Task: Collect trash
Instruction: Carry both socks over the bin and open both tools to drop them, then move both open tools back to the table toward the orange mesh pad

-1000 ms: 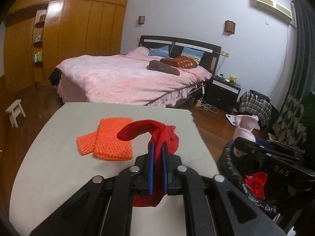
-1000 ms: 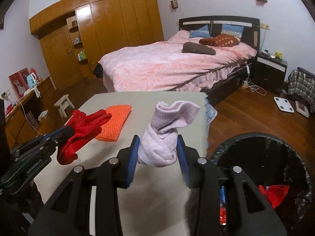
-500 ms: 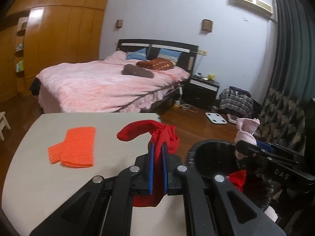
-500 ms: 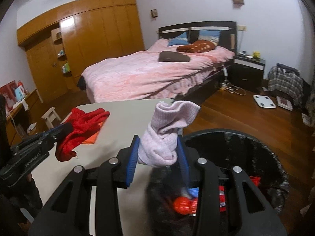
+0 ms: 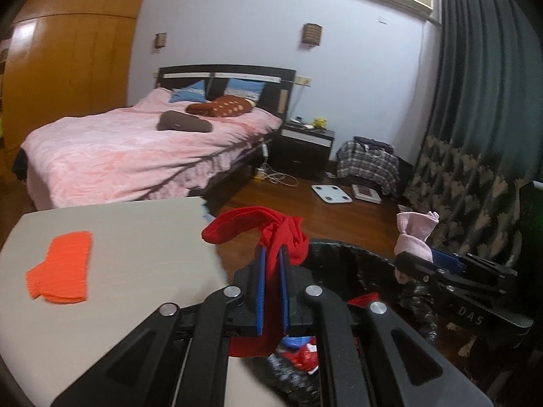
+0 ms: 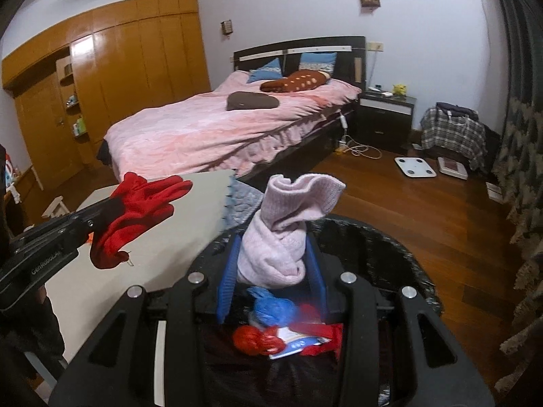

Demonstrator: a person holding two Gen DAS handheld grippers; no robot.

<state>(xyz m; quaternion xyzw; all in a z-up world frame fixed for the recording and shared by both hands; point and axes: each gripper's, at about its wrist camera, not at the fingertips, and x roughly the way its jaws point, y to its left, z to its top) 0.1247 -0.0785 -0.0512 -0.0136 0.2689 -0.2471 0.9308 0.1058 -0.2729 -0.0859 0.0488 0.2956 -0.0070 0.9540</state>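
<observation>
My left gripper (image 5: 271, 254) is shut on a red sock (image 5: 271, 234), held at the near rim of a black-lined trash bin (image 5: 356, 268). In the right wrist view the same red sock (image 6: 135, 210) hangs from the left gripper (image 6: 101, 217) over the table edge. My right gripper (image 6: 271, 257) is shut on a rolled pink sock (image 6: 281, 230) directly above the bin (image 6: 400, 257), which holds red and blue trash (image 6: 268, 332). The pink sock (image 5: 414, 234) and right gripper (image 5: 407, 261) show at the right of the left wrist view. An orange knit cloth (image 5: 62, 268) lies on the grey table (image 5: 142, 237).
A pink-covered bed (image 6: 220, 125) stands beyond the table. A black nightstand (image 6: 383, 115), a white scale (image 6: 414, 166) and a plaid bag (image 6: 451, 129) sit on the wood floor. Dark curtains (image 5: 475, 108) hang at right, with a wooden wardrobe (image 6: 118, 78) at left.
Both grippers swung right from above the table to the bin, each still holding its sock. The orange cloth stayed on the table.
</observation>
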